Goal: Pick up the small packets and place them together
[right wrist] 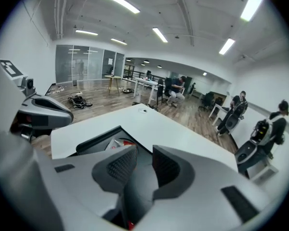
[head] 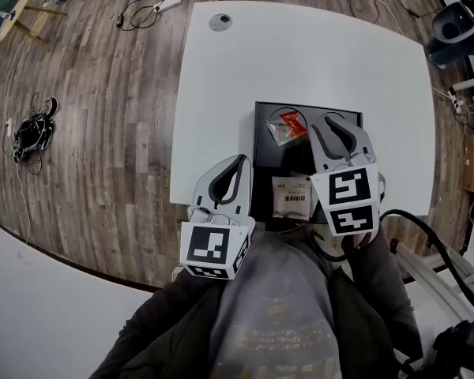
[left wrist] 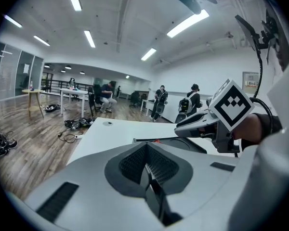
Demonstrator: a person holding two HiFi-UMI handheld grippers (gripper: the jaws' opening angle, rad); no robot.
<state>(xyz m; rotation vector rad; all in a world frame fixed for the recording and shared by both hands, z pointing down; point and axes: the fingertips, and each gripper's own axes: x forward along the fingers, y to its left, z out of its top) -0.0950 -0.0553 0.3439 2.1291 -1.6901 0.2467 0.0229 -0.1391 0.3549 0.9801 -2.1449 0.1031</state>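
A black tray lies on the white table. In it are a red packet toward the far side and a pale beige packet near the front. My right gripper hovers over the tray's right part, just right of the red packet, with its jaws open and nothing between them. My left gripper stays over the table at the tray's left edge, and its jaws meet, shut on nothing. The beige packet lies apart from both grippers.
A round cable grommet sits at the table's far edge. Cables and a power strip lie on the wooden floor beyond, and shoes lie to the left. A black cable hangs at my right. Distant people sit and stand at other tables.
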